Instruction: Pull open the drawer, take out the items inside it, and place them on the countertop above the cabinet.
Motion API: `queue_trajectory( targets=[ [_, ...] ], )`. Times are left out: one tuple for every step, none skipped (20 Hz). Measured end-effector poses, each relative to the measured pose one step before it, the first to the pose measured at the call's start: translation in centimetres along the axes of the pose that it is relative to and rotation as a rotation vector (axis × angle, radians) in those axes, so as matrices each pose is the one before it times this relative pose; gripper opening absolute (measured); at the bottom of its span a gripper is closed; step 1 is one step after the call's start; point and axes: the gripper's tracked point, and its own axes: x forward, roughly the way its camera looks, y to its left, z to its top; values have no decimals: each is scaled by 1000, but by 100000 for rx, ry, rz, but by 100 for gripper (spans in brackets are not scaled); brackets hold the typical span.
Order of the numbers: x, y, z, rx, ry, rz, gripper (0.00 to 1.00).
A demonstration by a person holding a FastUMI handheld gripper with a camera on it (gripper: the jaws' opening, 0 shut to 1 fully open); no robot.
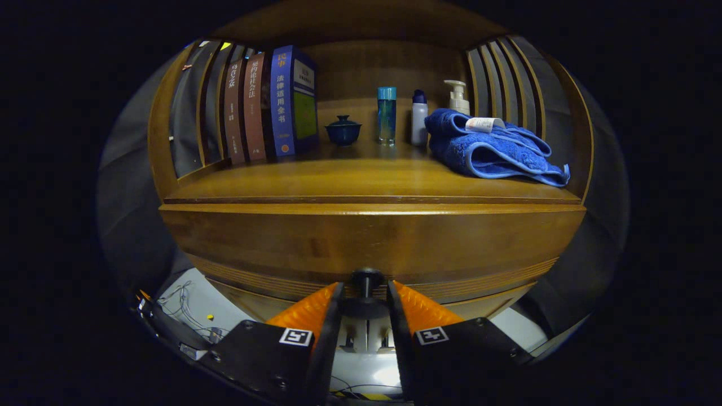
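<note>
The wooden cabinet's drawer front (372, 242) stands close ahead of me. Its dark round knob (366, 279) pokes out at the lower middle of that panel. My gripper (365, 307) is level with the knob, one finger on each side of it, and both fingers press on its disc. The inside of the drawer and anything in it are hidden behind the front panel. Above the drawer lies the wooden countertop (350, 180), with bare wood along its front part.
On the countertop stand several books (271, 104) at the back left, a dark lidded cup (343, 129), a blue bottle (387, 113), a white bottle (419, 115) and a pump bottle (458, 97). A blue towel (491, 149) lies at the right. Slatted side panels (507, 79) close in the shelf.
</note>
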Motion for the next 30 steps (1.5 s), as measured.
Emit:
queue_trajectory(
  targets=[
    [-950,-55,181,641,48,860,48],
    [479,245,-18,892,184,261,44],
    [410,4,-141,-873,244,88,35],
    [-129,-154,18,-1272,79,-519,35],
    [-71,-39,15,-1178,-124,-583,35],
    [77,61,-51,39,51,-398,35],
    [-40,5,-3,-7,445,-267,35],
    [-13,-22,-62,-248,451,-324,35],
    [-57,8,2,-408,436,-539,35],
    [-79,-49,-31,-735,459,-333,35],
    [-172,20,-149,-220,726,-108,35],
    [-238,-24,-146,582,573,-44,35],
    [-395,-12,-184,833,423,-80,35],
    [-488,-24,-223,452,416,-71,35],
    [-474,15,-262,10,342,77,35],
    [-485,27,-280,-202,268,266,35],
    [-533,21,-293,-54,220,328,35],
    [-579,18,-298,291,309,204,35],
    [-580,7,-315,324,347,62,35],
    [-671,-126,-349,303,397,112,35],
    [-570,24,-394,140,419,204,35],
    [-681,-45,-327,116,341,261,35],
    [-607,-13,-342,16,447,177,35],
    [-652,-3,-392,187,343,53,35],
    [-644,-26,-376,349,244,-4,35],
    [-615,-32,-403,389,238,131,35],
    [-649,24,-383,228,362,265,35],
    [-560,-67,-270,192,259,79,35],
    [-657,-67,-415,305,551,227,35],
    [-508,51,-440,569,593,516,35]
  ],
)
